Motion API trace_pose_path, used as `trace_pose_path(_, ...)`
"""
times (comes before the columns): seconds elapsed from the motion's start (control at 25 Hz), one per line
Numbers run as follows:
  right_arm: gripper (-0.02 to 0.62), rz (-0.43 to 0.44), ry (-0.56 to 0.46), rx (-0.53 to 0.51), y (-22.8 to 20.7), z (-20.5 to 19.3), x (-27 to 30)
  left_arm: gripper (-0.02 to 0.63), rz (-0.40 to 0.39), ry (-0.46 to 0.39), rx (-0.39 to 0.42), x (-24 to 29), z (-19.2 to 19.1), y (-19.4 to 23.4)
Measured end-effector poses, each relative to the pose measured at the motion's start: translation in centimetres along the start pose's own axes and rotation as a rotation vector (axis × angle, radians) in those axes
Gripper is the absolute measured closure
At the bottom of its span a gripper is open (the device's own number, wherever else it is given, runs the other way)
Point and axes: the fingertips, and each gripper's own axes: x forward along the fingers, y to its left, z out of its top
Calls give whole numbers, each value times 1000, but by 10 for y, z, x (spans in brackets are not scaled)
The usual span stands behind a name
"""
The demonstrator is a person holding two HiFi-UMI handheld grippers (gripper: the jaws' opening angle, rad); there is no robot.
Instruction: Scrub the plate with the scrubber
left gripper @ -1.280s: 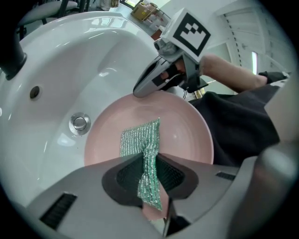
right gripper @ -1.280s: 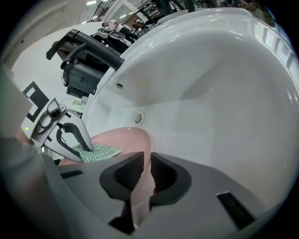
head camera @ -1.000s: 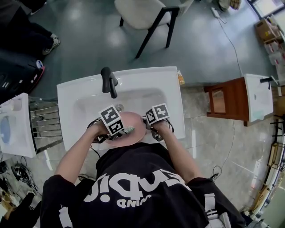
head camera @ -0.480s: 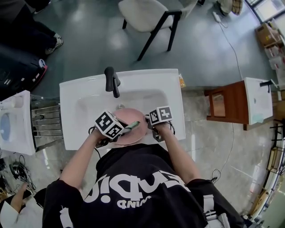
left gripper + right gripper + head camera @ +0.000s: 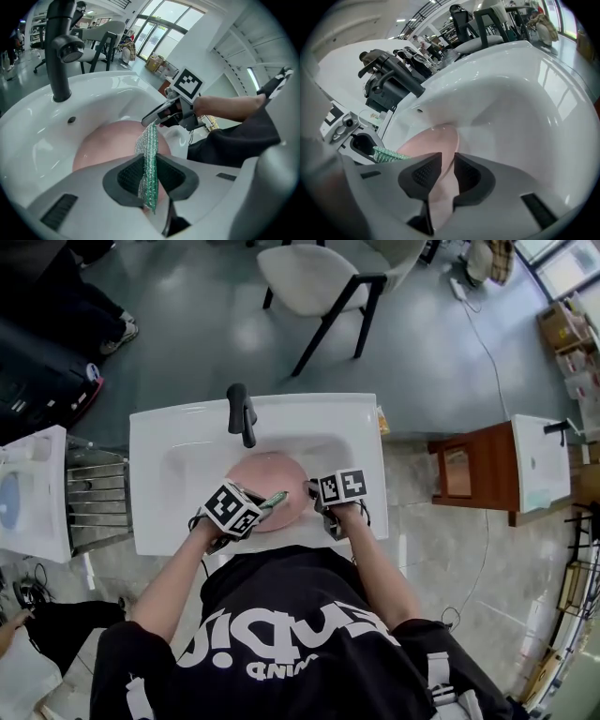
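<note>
A pink plate (image 5: 267,479) lies in the white sink (image 5: 187,432), below the faucet. My left gripper (image 5: 251,512) is shut on a green and silver mesh scrubber (image 5: 149,140), which hangs over the plate's near part (image 5: 108,145). At the plate's right rim, my right gripper (image 5: 314,493) has its jaws opening. The rim (image 5: 440,140) runs between its pads (image 5: 423,173), and a gap shows beside it. In the right gripper view, the scrubber (image 5: 389,153) pokes out at the left.
A black faucet (image 5: 242,413) stands at the back of the sink, close above the plate. A metal rack (image 5: 94,498) and another basin are at the left, a wooden stand (image 5: 469,470) at the right, and a chair (image 5: 319,277) behind.
The plate has shifted away from the person toward the faucet. The left gripper and scrubber have drawn back toward the plate's near edge. The right gripper stays at the rim.
</note>
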Motion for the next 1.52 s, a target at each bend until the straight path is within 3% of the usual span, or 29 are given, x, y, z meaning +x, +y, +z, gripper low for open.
trace_pose_path(0.28, 505, 13, -41, -67, 12, 8, -20, 515, 44, -44, -34, -8, 8, 9)
trace_pose_path(0.52, 558, 60, -113, -121, 45, 22, -49, 515, 70, -120, -77, -27, 23, 6)
trace_pose_path(0.68, 572, 66, -235, -251, 82, 41, -86, 515, 96, -261, -83, -62, 47, -3)
trace_pose_path(0.84, 575, 102, -436, -343, 119, 61, -131, 515, 152, -462, -44, -109, 72, -15)
trace_pose_path(1.2, 577, 73, -905, -512, 155, 94, -196, 515, 409, -919, 102, -184, 95, -14)
trace_pose_path(1.36, 577, 68, -995, -546, 158, 101, -207, 515, 507, -1034, 168, -199, 98, -11)
trace_pose_path(1.52, 577, 57, -1026, -557, 157, 105, -211, 515, 550, -1089, 164, -207, 97, -9)
